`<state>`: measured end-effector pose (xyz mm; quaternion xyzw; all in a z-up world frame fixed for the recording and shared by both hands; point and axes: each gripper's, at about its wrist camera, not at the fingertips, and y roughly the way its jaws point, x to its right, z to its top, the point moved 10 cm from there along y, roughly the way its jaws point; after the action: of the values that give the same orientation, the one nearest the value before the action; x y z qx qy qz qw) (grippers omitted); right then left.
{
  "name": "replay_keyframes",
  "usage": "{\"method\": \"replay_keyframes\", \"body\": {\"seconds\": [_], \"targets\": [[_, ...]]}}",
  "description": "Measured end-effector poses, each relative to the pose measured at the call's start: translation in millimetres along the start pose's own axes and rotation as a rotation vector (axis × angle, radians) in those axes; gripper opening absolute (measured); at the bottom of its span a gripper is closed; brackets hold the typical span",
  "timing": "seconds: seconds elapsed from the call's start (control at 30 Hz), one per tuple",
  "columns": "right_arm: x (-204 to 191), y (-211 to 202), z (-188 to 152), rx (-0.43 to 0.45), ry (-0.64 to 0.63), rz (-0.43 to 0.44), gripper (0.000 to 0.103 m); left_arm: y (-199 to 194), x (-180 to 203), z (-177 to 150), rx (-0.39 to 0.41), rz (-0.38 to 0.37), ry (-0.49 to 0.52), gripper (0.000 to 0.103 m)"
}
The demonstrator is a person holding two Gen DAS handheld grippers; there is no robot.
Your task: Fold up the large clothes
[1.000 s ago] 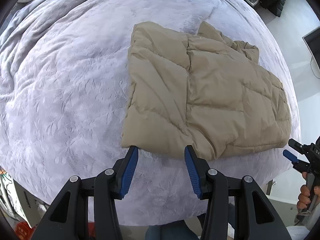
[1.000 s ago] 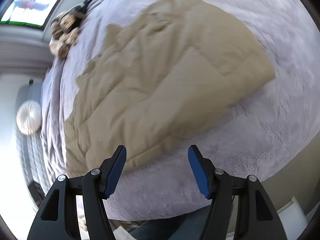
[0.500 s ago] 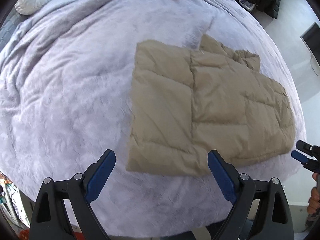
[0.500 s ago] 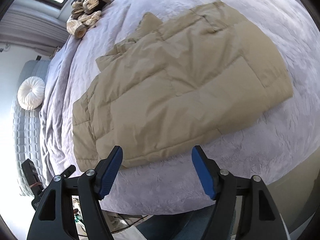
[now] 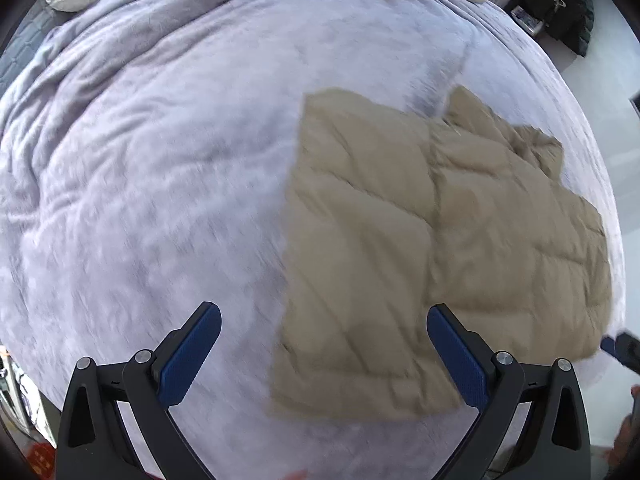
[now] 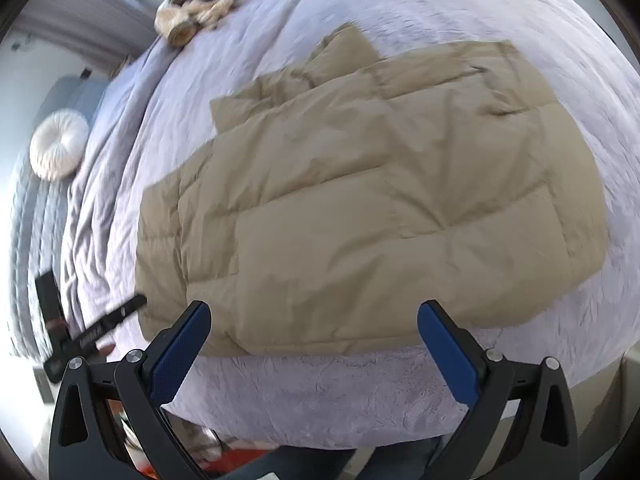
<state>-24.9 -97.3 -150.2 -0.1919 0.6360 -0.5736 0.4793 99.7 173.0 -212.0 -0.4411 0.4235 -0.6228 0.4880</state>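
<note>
A tan quilted jacket (image 5: pixel 440 248) lies folded flat on the lavender bedspread (image 5: pixel 140 180), its near hem close to the bed's front edge. My left gripper (image 5: pixel 323 312) hovers over the jacket's near left corner, jaws opening wide, with nothing pressed between the blue pads. In the right wrist view the jacket (image 6: pixel 380 200) fills the middle. My right gripper (image 6: pixel 314 308) hangs above its near hem, jaws also opening and holding nothing. A fingertip of the right gripper (image 5: pixel 610 345) shows at the left view's right edge. A black finger of the left gripper (image 6: pixel 120 312) shows at the jacket's left end.
A round white cushion (image 6: pixel 60 150) and knotted beige cushions (image 6: pixel 200 0) sit at the bed's far end. Dark clothes (image 5: pixel 560 4) hang beyond the far right corner. The bed's front edge drops off just under both grippers, where the person's jeans (image 6: pixel 360 460) show.
Both grippers' jaws have spread much wider. The left gripper has drawn back from the jacket's near hem and shifted left. The right gripper has rolled, so the jacket now lies more level in its view.
</note>
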Motion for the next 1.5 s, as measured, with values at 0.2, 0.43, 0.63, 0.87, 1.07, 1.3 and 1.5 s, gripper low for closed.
{"method": "replay_keyframes", "body": {"seconds": [0.2, 0.43, 0.63, 0.87, 1.07, 1.3, 1.5], "targets": [[-0.8, 10.7, 5.8, -0.022, 0.019, 0.010, 0.103, 23.6, -18.6, 22.1, -0.064, -0.127, -0.090, 0.103], [-7.0, 5.6, 25.2, 0.021, 0.003, 0.018, 0.103, 57.7, -10.4, 44.8, -0.111, -0.301, -0.092, 0.103], [-7.5, 21.4, 69.0, 0.050, -0.028, -0.025, 0.029, 87.0, 19.0, 46.4, -0.221, -0.438, -0.017, 0.103], [-14.5, 64.7, 107.2, 0.058, -0.064, -0.004, 0.020, 125.9, 44.5, 34.0, -0.373, -0.489, 0.074, 0.103], [-8.6, 100.3, 123.8, 0.036, -0.046, -0.008, 0.019, 125.2, 66.4, 40.1, -0.426, -0.626, 0.069, 0.060], [11.5, 136.7, 133.8, -0.046, 0.047, 0.011, 0.007, 70.1, 108.7, 44.7, -0.442, -0.770, 0.130, 0.031], [19.8, 150.2, 136.1, -0.077, 0.101, 0.029, 0.002, 1.0, 195.4, 51.7, -0.424, -0.947, 0.182, 0.031]]}}
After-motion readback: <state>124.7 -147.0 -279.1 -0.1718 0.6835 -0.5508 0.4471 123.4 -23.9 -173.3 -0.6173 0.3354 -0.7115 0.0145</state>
